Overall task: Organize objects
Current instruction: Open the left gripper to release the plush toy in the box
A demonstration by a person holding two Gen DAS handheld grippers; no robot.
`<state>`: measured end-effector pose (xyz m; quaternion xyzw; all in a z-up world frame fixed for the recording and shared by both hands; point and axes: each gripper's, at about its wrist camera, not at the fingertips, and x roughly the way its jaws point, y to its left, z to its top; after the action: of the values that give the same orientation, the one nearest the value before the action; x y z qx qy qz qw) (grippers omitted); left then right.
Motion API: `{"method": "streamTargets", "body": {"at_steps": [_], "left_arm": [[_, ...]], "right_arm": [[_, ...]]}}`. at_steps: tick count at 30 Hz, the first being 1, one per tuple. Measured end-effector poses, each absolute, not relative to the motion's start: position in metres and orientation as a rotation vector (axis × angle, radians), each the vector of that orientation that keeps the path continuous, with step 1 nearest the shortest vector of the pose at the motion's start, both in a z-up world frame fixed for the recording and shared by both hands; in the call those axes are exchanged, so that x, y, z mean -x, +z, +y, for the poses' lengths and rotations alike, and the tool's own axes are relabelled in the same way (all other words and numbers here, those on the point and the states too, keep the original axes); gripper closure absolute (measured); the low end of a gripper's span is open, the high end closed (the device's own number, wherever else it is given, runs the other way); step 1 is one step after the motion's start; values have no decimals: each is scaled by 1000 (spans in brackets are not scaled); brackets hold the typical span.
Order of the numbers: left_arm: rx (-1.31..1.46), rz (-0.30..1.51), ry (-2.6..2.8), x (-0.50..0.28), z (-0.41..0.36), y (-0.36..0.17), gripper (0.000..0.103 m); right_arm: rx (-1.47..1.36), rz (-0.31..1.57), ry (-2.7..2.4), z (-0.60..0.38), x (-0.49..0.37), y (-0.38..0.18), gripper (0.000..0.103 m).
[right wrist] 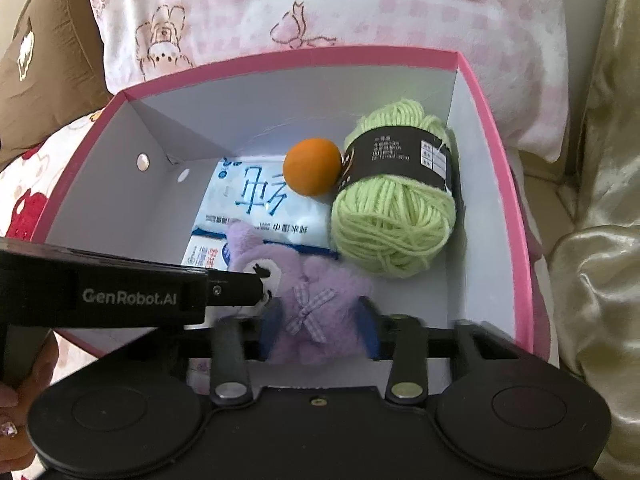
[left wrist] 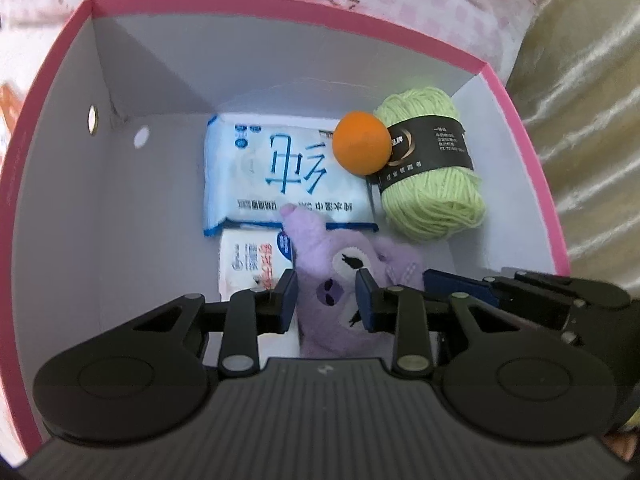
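A purple plush toy (left wrist: pixel 320 248) lies inside the pink box (left wrist: pixel 280 2), near its front wall. My left gripper (left wrist: pixel 327 302) is shut on the toy's head, a blue pad on either side of the face. My right gripper (right wrist: pixel 320 330) is shut on the toy's body (right wrist: pixel 312 280), just below the checked bow. In the right wrist view the left gripper's finger (right wrist: pixel 236 288) comes in from the left to the toy's head. The left wrist view shows the right gripper's fingers (left wrist: pixel 452 285) beside the toy.
In the box lie a large blue-white wipes pack (left wrist: pixel 272 176), a smaller pack (left wrist: pixel 248 264), an orange ball (left wrist: pixel 360 142) and a green yarn skein (left wrist: pixel 432 184). Pink printed bedding (right wrist: pixel 360 8) surrounds the box, with gold fabric (right wrist: pixel 600 240) right and a brown cushion (right wrist: pixel 40 72) left.
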<state>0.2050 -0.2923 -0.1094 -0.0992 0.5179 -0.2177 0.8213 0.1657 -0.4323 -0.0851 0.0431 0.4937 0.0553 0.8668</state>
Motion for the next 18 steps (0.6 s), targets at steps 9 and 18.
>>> {"method": "streamTargets", "body": {"at_steps": [9,18], "left_arm": [[209,1105,-464,-211,-298,-107,75],[214,1082,-483,-200,-272,-76,72]], "right_arm": [[-70,999,100,-431,-164,-87,75],[-88,890,92,-424,-123,-48,75]]}}
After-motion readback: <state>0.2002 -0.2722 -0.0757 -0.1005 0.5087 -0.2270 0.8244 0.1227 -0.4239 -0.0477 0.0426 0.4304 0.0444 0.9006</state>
